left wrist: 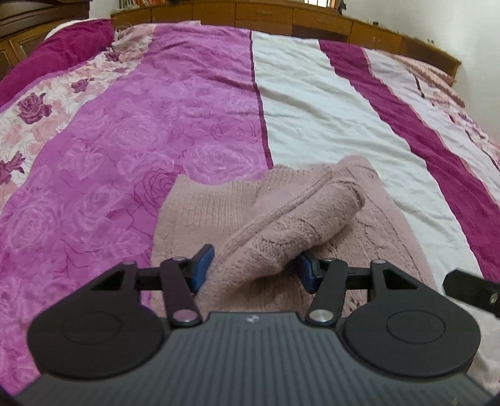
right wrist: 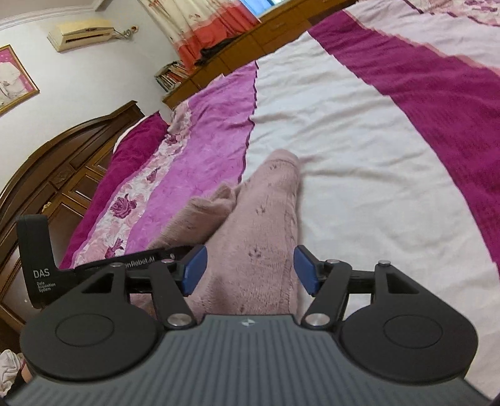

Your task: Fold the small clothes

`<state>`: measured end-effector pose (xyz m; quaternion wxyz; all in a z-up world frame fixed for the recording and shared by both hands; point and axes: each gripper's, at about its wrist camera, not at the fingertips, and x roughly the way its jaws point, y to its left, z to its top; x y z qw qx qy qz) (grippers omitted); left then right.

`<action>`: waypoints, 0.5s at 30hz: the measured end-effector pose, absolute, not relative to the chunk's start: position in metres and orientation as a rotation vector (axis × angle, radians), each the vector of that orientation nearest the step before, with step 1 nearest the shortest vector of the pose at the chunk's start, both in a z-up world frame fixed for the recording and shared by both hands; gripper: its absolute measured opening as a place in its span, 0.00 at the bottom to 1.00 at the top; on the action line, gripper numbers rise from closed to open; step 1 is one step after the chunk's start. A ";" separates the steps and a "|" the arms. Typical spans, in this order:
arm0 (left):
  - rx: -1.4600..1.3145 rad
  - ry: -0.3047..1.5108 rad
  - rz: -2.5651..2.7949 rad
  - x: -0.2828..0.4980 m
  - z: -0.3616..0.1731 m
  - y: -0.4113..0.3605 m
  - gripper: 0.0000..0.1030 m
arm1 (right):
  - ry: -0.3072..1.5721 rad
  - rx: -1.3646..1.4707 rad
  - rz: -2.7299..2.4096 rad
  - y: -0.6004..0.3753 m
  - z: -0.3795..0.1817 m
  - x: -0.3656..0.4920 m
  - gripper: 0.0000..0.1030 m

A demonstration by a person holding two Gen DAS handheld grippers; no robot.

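Note:
A dusty-pink knit garment (left wrist: 193, 212) lies on the bedspread, partly folded. One thick fold of it (left wrist: 300, 212) rises up off the flat part. My left gripper (left wrist: 255, 270) is shut on the near end of that fold, a blue pad pressing on either side. In the right wrist view the same garment (right wrist: 259, 212) runs away from me as a long strip. My right gripper (right wrist: 251, 270) hovers open over its near end, pads apart and not pressing the cloth. The right pad stands just past the cloth's right edge.
The striped bedspread (left wrist: 312, 109) in pink, white and magenta covers the whole bed. A magenta pillow (left wrist: 53, 53) and a dark wooden headboard (right wrist: 62, 175) are at the left. Wooden cabinets (left wrist: 281, 15) line the far side. The left gripper's black body (right wrist: 34, 265) is close on the right gripper's left.

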<state>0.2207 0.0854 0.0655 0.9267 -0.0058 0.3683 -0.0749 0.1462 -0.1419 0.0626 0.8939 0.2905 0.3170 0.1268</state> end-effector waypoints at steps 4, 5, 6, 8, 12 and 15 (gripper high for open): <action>-0.099 0.714 -0.157 0.216 0.073 0.099 0.17 | 0.679 0.601 0.279 -0.134 0.056 0.150 0.67; -0.123 0.699 -0.139 0.215 0.076 0.104 0.17 | 0.681 0.600 0.286 -0.132 0.056 0.150 0.67; -0.154 0.687 -0.114 0.214 0.079 0.112 0.17 | 0.681 0.601 0.297 -0.130 0.057 0.150 0.67; -0.229 0.687 -0.074 0.214 0.080 0.128 0.17 | 0.676 0.593 0.312 -0.124 0.059 0.150 0.67; -0.326 0.754 0.016 0.222 0.060 0.156 0.19 | 0.668 0.548 0.356 -0.109 0.062 0.146 0.69; -0.342 0.802 0.014 0.225 0.048 0.161 0.34 | 0.653 0.468 0.357 -0.097 0.064 0.141 0.72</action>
